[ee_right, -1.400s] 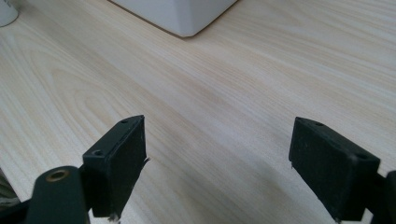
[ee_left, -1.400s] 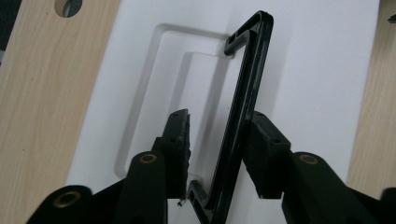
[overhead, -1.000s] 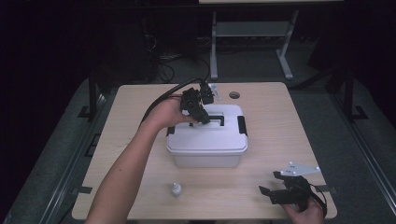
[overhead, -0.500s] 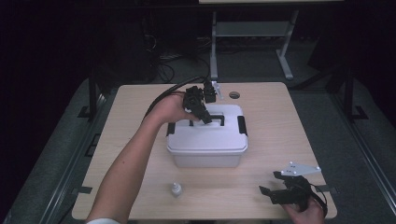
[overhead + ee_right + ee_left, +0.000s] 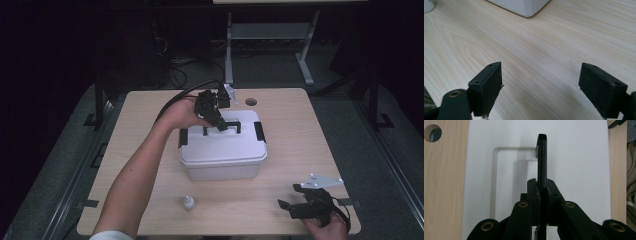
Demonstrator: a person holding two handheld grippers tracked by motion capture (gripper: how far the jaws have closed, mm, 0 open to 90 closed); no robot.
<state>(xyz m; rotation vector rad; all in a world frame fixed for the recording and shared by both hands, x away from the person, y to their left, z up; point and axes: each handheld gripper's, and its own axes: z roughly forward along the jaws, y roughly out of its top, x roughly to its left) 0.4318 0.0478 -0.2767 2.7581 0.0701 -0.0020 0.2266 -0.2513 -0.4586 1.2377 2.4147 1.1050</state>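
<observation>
The left gripper (image 5: 541, 195) has just closed its jaws on the black handle (image 5: 542, 157) of the white lidded box (image 5: 222, 152); lift straight up, keeping it level. The right gripper (image 5: 540, 87) rests with jaws apart.

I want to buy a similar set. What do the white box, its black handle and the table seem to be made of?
White box: probably plastic, smooth matte with moulded rounded edges. Black handle, clamped by the left gripper: apparently hard plastic, slightly glossy on its edge. Table: pale wood grain, maybe laminate, matte.
</observation>
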